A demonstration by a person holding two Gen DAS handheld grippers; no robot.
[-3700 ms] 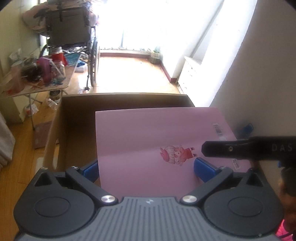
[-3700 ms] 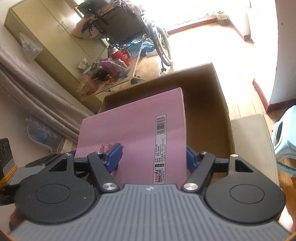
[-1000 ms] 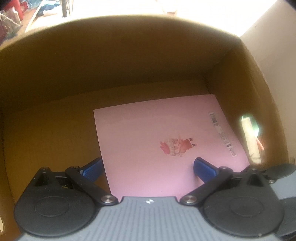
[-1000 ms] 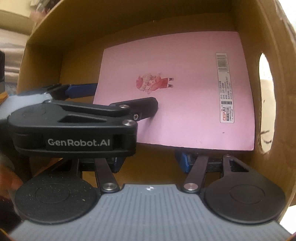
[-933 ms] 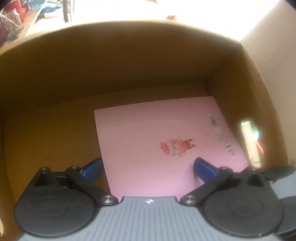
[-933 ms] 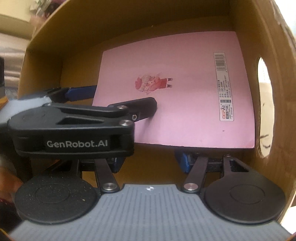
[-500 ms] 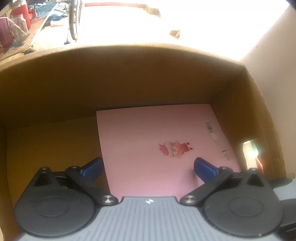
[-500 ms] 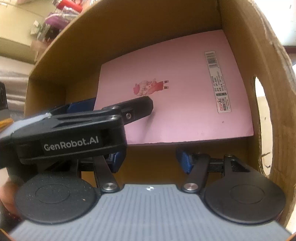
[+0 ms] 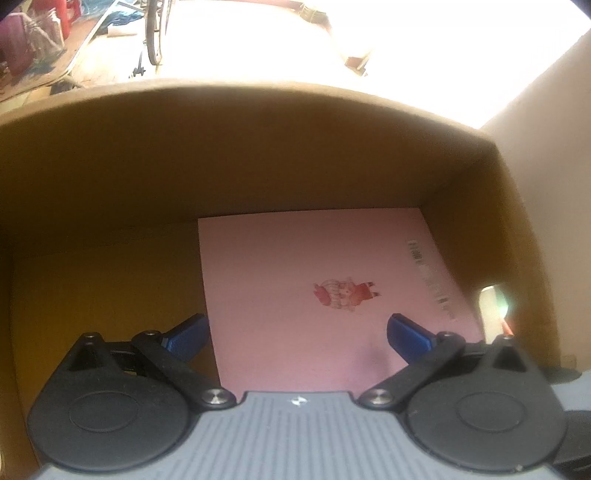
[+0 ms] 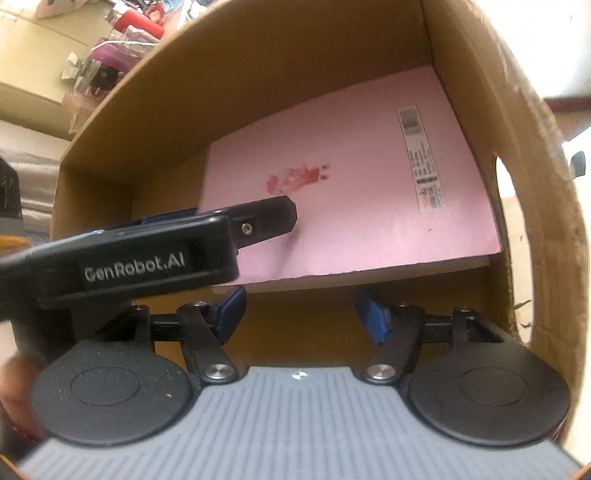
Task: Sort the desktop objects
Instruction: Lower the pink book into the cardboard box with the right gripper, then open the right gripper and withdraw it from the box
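Observation:
A pink notebook (image 9: pixel 306 284) with a small cartoon figure and a barcode label lies flat on the floor of a brown cardboard box (image 9: pixel 221 155). It also shows in the right wrist view (image 10: pixel 362 192), inside the same box (image 10: pixel 288 66). My left gripper (image 9: pixel 297 332) is open, its blue fingers spread over the notebook's near edge without gripping it; its body (image 10: pixel 147 251) crosses the right wrist view on the left. My right gripper (image 10: pixel 299 314) is open and empty, just short of the notebook's near edge.
The box wall on the right has an oval hand hole (image 10: pixel 511 236). Outside the box are a cluttered table (image 10: pixel 110 55), a wheelchair wheel (image 9: pixel 155 33) and a sunlit wooden floor.
Both grippers held the notebook above the box earlier; it now lies on the box floor. Over the last second both open grippers have drawn back and up from it.

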